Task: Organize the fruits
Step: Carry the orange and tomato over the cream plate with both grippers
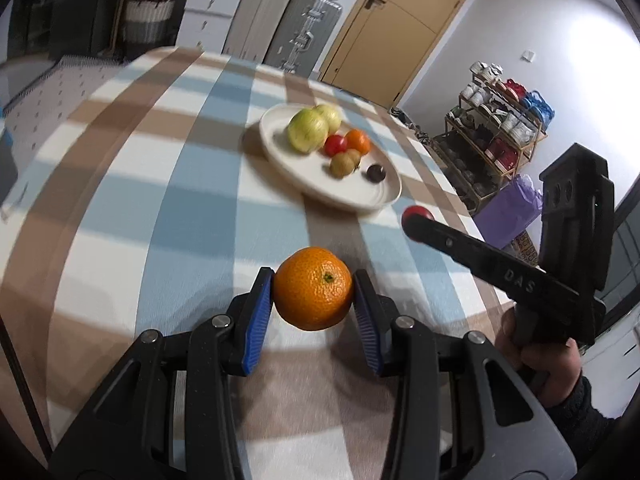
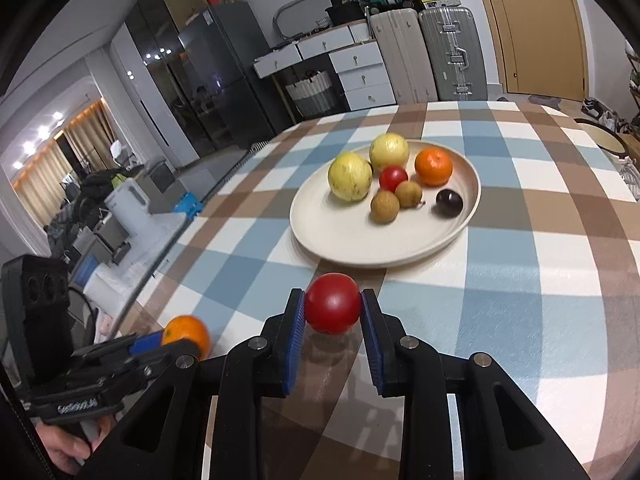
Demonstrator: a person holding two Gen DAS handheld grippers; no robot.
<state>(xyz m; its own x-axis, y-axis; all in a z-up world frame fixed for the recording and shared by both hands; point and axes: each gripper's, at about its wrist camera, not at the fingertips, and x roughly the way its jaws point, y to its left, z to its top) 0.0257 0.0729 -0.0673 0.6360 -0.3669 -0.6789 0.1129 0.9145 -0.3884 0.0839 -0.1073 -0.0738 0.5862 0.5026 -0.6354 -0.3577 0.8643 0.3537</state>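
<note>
Currently your left gripper (image 1: 313,298) clamps the orange (image 1: 312,288) and your right gripper (image 2: 333,310) clamps the tomato (image 2: 333,304), both near the plate (image 2: 340,240) on the bench (image 2: 520,248), presumably for loading.

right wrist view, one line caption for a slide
Right gripper holding a red tomato before a plate of fruit on the checked tablecloth.
</note>
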